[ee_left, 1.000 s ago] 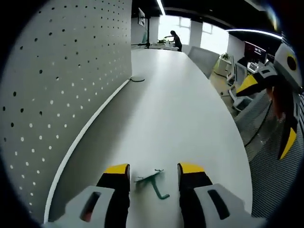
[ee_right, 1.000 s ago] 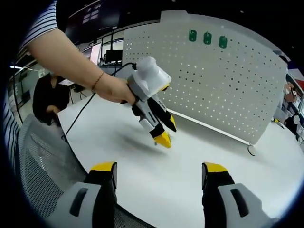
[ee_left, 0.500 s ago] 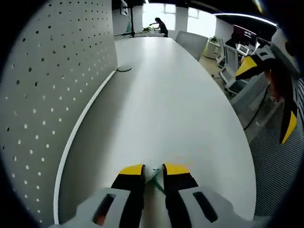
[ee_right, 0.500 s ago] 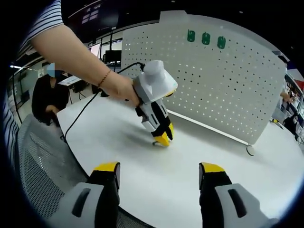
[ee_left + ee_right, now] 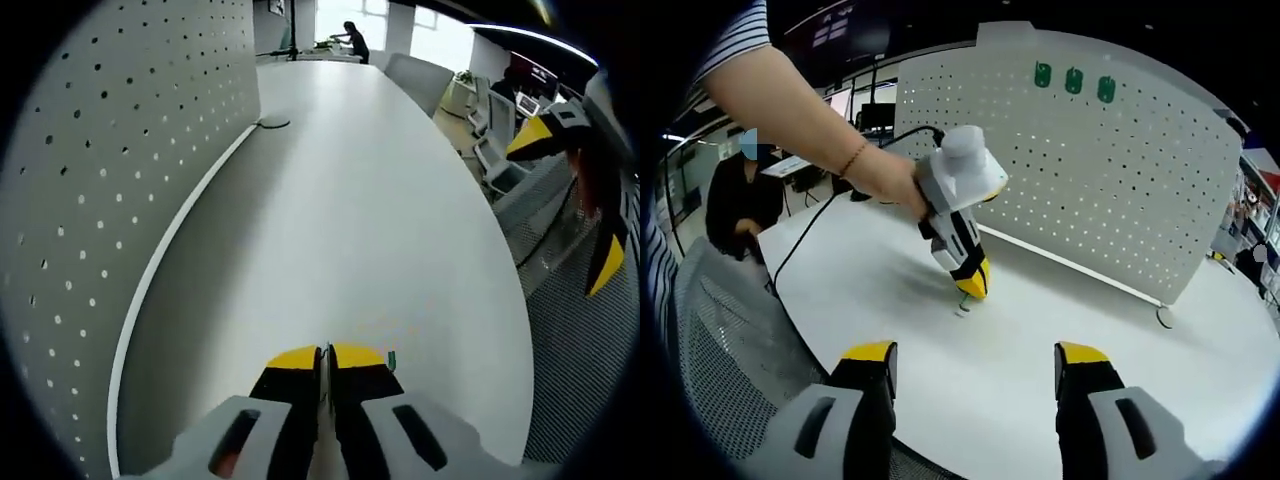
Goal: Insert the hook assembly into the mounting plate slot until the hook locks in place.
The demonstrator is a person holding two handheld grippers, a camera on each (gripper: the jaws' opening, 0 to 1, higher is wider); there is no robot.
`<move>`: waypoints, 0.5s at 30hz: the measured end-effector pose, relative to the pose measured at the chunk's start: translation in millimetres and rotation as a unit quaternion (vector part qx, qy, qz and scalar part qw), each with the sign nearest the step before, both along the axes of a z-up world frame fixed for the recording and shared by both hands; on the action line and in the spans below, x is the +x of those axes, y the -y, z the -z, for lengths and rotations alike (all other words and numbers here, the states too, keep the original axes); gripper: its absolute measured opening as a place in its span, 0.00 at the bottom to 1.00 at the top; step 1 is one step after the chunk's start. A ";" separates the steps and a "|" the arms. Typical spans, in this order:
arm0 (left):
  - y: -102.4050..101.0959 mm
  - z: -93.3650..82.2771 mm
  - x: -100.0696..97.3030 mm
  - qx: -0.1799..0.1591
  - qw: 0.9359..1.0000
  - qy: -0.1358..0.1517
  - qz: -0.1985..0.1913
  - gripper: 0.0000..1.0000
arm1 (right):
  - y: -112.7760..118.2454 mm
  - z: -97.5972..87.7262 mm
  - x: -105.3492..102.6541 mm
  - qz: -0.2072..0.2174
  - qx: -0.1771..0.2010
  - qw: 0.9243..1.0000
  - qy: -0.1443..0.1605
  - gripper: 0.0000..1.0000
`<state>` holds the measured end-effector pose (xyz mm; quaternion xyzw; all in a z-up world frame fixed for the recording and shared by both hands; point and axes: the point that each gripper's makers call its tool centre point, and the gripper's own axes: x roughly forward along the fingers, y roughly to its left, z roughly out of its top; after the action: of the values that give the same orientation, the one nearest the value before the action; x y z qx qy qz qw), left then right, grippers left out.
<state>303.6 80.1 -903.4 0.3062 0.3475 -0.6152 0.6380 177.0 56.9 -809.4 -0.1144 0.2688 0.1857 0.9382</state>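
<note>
Here, left tool (image 5: 970, 283) grips the green hook (image 5: 964, 303) on the white table (image 5: 1040, 340) — right tool (image 5: 975, 370) wide.

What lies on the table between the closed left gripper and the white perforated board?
Only bare white table. The right gripper view shows the left gripper, shut on the small green hook, apart from the white perforated board.

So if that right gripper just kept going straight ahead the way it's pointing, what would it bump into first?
Probably the left gripper, clamped on the green hook over the white table. Beyond stands the pegboard, though depth is hard to judge.
</note>
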 end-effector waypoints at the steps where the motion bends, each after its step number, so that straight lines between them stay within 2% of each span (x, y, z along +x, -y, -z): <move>1: -1.6 -0.7 -0.3 -0.001 1.000 -0.002 -0.004 0.03 | 0.0 0.0 0.1 0.000 0.000 1.000 0.000 0.61; 3: -3.9 -3.6 1.3 -0.005 1.000 -0.001 -0.014 0.02 | 0.0 -0.3 0.4 0.000 0.000 1.000 0.001 0.61; 9: -6.4 -23.1 8.0 -0.044 0.995 -0.025 -0.083 0.02 | 0.5 -0.4 0.8 0.001 0.000 1.000 0.002 0.61; 12: -10.8 -31.6 14.6 -0.058 0.993 -0.021 -0.105 0.01 | 0.4 -0.8 0.9 0.001 -0.001 1.000 0.003 0.61; 15: -13.4 -47.1 15.0 -0.083 0.987 -0.031 -0.137 0.01 | 0.5 -1.1 0.8 0.001 0.000 1.000 0.005 0.61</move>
<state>318.6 93.5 -856.3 0.1827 0.3538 -0.5574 0.7285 177.8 56.4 -808.3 -0.1149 0.2644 0.1841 0.9397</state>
